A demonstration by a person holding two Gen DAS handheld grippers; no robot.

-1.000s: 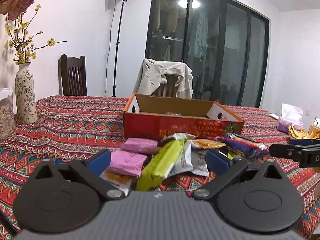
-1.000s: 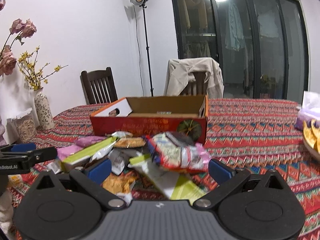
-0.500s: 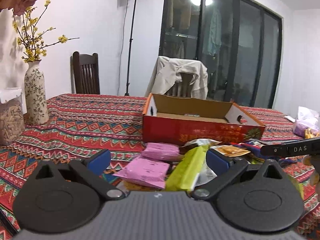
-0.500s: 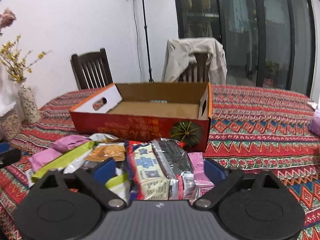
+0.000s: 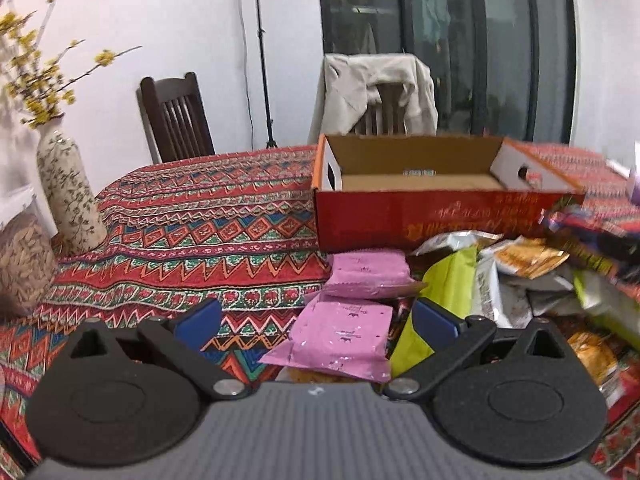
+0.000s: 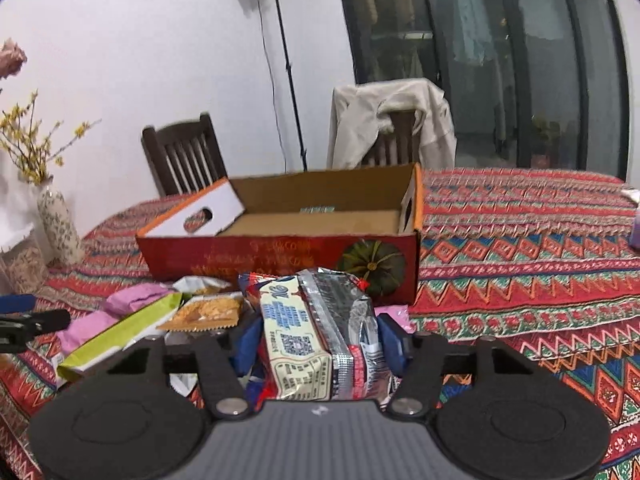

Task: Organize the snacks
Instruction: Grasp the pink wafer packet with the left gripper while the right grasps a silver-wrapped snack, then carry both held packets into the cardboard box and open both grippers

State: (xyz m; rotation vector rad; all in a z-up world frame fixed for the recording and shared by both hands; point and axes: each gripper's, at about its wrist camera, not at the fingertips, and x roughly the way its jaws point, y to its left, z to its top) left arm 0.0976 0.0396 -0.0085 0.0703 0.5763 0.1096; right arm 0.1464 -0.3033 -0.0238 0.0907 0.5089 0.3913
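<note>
A heap of snack packets lies on the patterned tablecloth in front of an open red cardboard box [image 5: 440, 220] [image 6: 280, 258]. My right gripper [image 6: 319, 342] is closing its jaws; both blue pads touch the sides of an upright cream-and-silver snack pack [image 6: 316, 332] held between them. My left gripper [image 5: 316, 322] stands open low over the left end of the heap. A pink packet [image 5: 340, 336] lies between its fingers without touching them. A second pink packet [image 5: 366, 274] and a green packet [image 5: 452, 284] lie just beyond. The box holds only one small item at its back.
A patterned vase [image 5: 66, 192] with yellow sprigs and a jar of seeds [image 5: 24, 256] stand at the table's left. Two chairs [image 6: 180, 156], one draped with a jacket [image 6: 394, 120], stand behind the table. The left gripper's finger [image 6: 36, 320] shows at the right view's left edge.
My right gripper has moved in over the cream-and-silver pack and its jaws have narrowed onto it. My left gripper has shifted left toward the pink packets, still open.
</note>
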